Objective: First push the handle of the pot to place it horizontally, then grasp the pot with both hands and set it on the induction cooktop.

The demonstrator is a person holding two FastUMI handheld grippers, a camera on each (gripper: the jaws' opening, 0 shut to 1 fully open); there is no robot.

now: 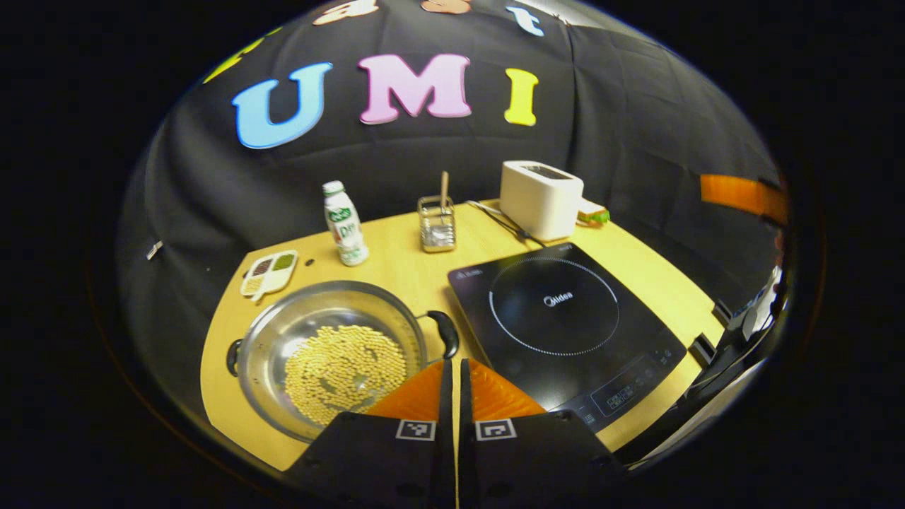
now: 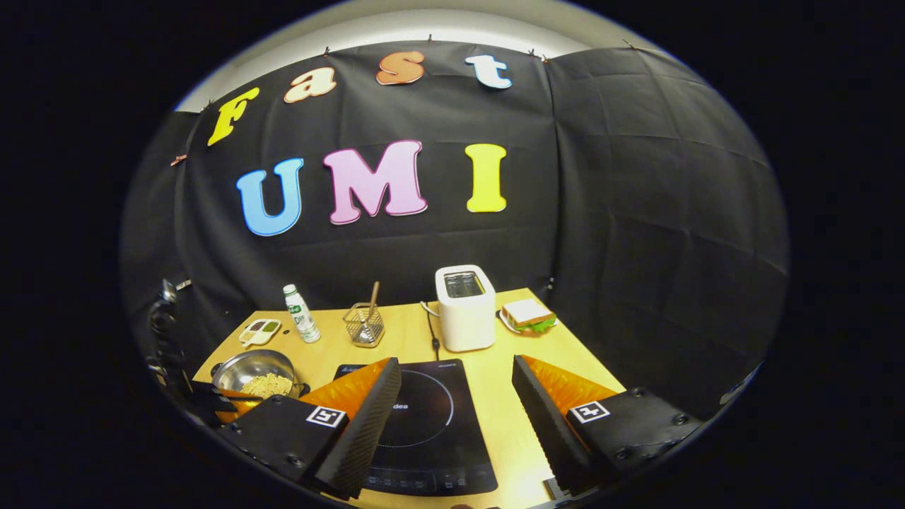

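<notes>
Your left gripper (image 1: pixel 456 375) has its fingers pressed nearly together with just a thin slit between them, and they've got nothing in them. They hang over the bench (image 1: pixel 396 254) right at the gap between the pot (image 1: pixel 332 353) and the induction cooktop (image 1: pixel 565 325), close to the pot's right handle (image 1: pixel 445 332).

The pot sits on the bench to the left of the cooktop, not on it. It's a shiny steel one with a heap of small yellowish grains inside, and its two dark handles stick out left and right, roughly level across the left gripper view.

Your right gripper (image 2: pixel 456 396) is spread wide open with nothing held, hovering over the near side of the cooktop, so you see the glass plate between its fingers.

Behind all that: a small bottle (image 1: pixel 344 223), a wire holder (image 1: pixel 437 223) with a stick in it, a white toaster (image 1: pixel 541 198), a sandwich (image 2: pixel 527 313) on the far right, and a little divided dish (image 1: pixel 269 272) beside the pot.
</notes>
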